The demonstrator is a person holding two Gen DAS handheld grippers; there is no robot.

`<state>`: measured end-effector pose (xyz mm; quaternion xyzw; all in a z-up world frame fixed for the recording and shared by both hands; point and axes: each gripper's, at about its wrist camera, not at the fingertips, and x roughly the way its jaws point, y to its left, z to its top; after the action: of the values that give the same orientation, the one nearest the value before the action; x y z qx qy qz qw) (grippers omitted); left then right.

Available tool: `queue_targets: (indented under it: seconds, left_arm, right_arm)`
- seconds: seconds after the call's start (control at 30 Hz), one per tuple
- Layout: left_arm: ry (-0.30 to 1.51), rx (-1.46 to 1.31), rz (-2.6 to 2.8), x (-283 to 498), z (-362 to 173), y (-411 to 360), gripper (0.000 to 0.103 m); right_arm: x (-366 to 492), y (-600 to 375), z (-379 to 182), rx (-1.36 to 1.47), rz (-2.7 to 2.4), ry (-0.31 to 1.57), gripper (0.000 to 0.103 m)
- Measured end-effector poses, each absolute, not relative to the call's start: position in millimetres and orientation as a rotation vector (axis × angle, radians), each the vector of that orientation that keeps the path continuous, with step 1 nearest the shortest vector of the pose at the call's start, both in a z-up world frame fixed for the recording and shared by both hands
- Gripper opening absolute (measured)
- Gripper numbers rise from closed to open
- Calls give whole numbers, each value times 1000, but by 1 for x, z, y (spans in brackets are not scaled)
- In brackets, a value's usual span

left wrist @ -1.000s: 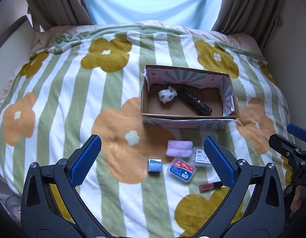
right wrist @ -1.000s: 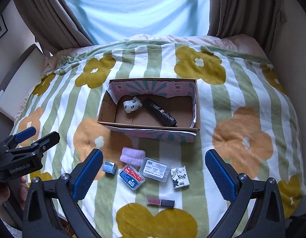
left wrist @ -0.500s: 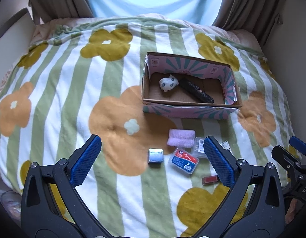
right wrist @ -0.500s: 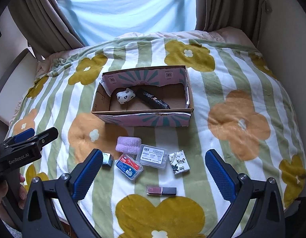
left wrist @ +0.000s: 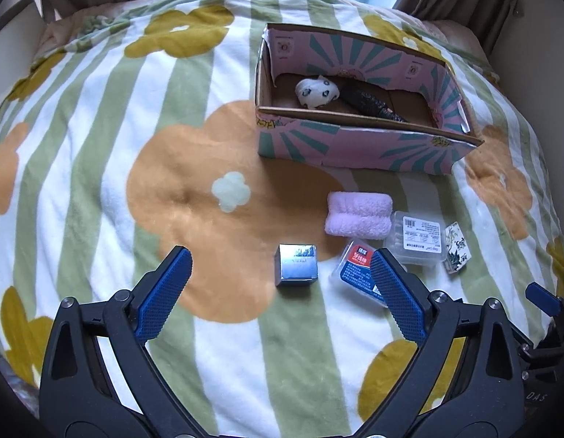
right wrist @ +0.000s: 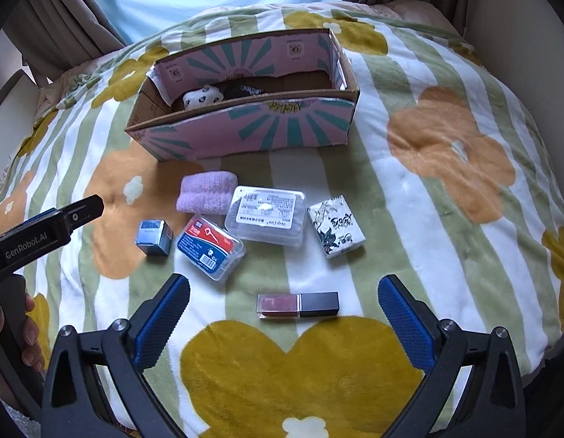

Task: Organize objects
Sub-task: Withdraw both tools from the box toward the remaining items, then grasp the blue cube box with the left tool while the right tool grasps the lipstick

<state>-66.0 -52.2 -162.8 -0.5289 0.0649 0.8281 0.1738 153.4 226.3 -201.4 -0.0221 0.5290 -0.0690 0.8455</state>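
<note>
While both grippers hang spread wide and empty, the left gripper [left wrist: 280,288] frames the silver cube [left wrist: 295,265] at lower centre of its view. The right gripper [right wrist: 283,312] brackets the lipstick [right wrist: 297,305] low in its frame. The pink box [right wrist: 245,109] sits upper centre, holding a panda toy [right wrist: 202,96].

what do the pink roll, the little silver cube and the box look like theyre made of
Pink roll: soft fuzzy fabric, probably terry or fleece, with a matte nap.
Silver cube: shiny metallic finish that mirrors light; foil card or metal, can't tell.
Box: cardboard, brown raw edges, printed pink and teal outside.
</note>
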Motion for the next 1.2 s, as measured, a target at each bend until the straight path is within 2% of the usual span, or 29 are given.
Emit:
queue_targets:
  seconds: [0.1, 0.37, 0.43, 0.47, 0.73, 0.8, 0.87, 0.93, 1.0, 1.2]
  left_arm:
    - [191, -1526, 2326, -71, -189, -51, 88]
    - [196, -1559, 2278, -78, -240, -44, 87]
    - [197, -1565, 2272, -79, -249, -42, 82]
    - [195, -1570, 2264, -80, -252, -41, 74]
    - [215, -1583, 2235, -81, -270, -31, 64]
    - [215, -1584, 2226, -81, -273, -30, 57]
    - [225, -1583, 2219, -81, -275, -28, 49]
    - [235, -1577, 2203, -80, -277, -25, 39]
    - [277, -1561, 2208, -78, -276, -22, 38]
    - [272, -1568, 2210, -80, -276, -21, 36]
  right_arm:
    - [153, 223, -224, -43, -165, 1135, 103]
    - [157, 208, -271, -2, -237, 1157, 103]
    - [157, 206, -279, -5, -247, 1161, 103]
    - [157, 205, -283, -7, -252, 1164, 103]
    - [156, 201, -300, 0, -283, 1182, 103]
    - [158, 202, -303, -12, -289, 1184, 103]
    - [159, 204, -305, -21, -290, 1184, 100]
    - [159, 206, -308, -32, -296, 1189, 91]
    - [160, 207, -310, -33, -299, 1199, 80]
    - [157, 209, -311, -10, -374, 1197, 80]
